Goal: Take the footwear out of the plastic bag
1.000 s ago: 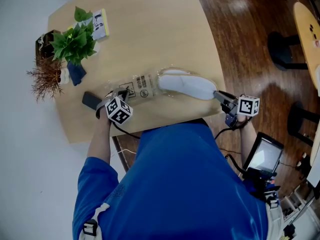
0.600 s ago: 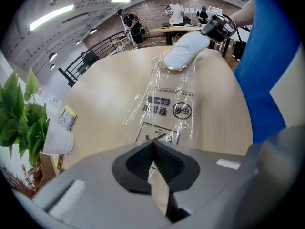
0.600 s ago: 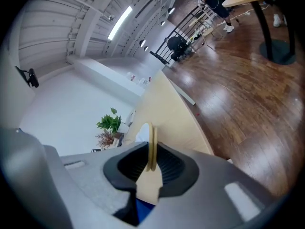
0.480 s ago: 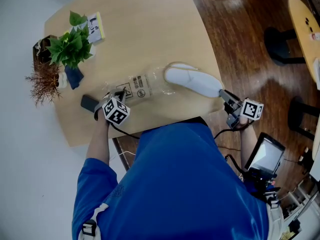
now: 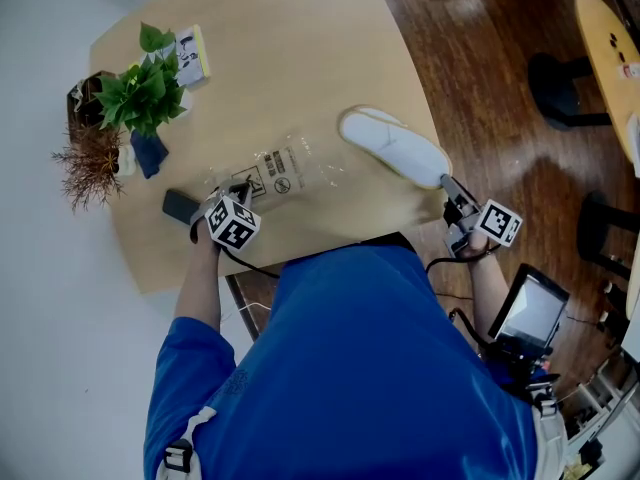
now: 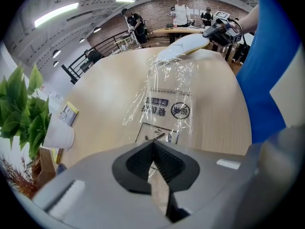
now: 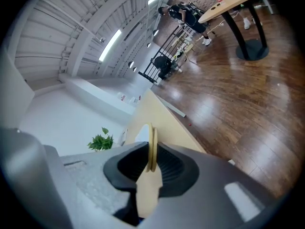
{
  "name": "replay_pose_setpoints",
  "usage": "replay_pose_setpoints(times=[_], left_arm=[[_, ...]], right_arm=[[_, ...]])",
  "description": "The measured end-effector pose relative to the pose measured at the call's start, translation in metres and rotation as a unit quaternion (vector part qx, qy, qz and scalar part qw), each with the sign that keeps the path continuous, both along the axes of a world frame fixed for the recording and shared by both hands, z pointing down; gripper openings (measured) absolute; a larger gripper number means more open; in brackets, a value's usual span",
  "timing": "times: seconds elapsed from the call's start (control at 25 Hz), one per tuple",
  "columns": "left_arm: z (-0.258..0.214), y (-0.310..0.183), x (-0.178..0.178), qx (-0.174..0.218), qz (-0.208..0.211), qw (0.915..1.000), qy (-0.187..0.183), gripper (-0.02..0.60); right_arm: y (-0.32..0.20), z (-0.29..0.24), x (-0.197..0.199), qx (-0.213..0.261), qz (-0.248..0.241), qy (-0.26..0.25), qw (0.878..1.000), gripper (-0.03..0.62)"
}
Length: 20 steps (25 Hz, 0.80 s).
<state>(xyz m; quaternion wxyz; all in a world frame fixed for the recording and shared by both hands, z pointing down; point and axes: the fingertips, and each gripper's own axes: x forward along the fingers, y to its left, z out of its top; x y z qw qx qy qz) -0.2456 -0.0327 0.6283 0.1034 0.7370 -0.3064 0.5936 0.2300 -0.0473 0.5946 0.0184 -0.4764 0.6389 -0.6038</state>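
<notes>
A white slipper [image 5: 395, 148] with a yellowish sole lies slanted at the table's right edge, outside the clear plastic bag [image 5: 285, 173]. My right gripper [image 5: 447, 186] is shut on its heel end; in the right gripper view the thin sole [image 7: 151, 147] stands on edge between the jaws [image 7: 151, 163]. The bag lies flat and empty on the wooden table [image 5: 300, 58]. My left gripper [image 5: 235, 188] is shut on the bag's near end. The left gripper view shows the printed film [image 6: 171, 94] running from the closed jaws [image 6: 153, 144] toward the slipper [image 6: 183, 46].
A green potted plant [image 5: 145, 88], a dried twig bunch [image 5: 90, 158] and a small card [image 5: 190, 53] stand at the table's left back. A dark flat object [image 5: 180, 206] lies by my left gripper. Wooden floor with stool bases [image 5: 565, 93] is to the right.
My right gripper has pulled the slipper to the right and fully out of the bag, turning it. The bag has collapsed flat. The left gripper has kept still.
</notes>
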Motion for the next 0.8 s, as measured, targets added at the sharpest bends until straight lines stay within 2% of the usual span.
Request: replay_pose_setpoints(times=[0.16, 0.44, 0.8], left_arm=[[-0.001, 0.003, 0.002, 0.003, -0.005, 1.0, 0.002, 0.008], [-0.003, 0.005, 0.003, 0.004, -0.012, 0.9999, 0.007, 0.008], [-0.005, 0.01, 0.005, 0.001, -0.017, 0.9998, 0.006, 0.008]], right_arm=[[-0.002, 0.003, -0.017, 0.011, 0.004, -0.009, 1.0, 0.058], [0.0, 0.008, -0.04, 0.003, -0.005, -0.009, 1.0, 0.06], [0.012, 0.026, -0.044, -0.018, 0.018, -0.007, 1.0, 0.061]])
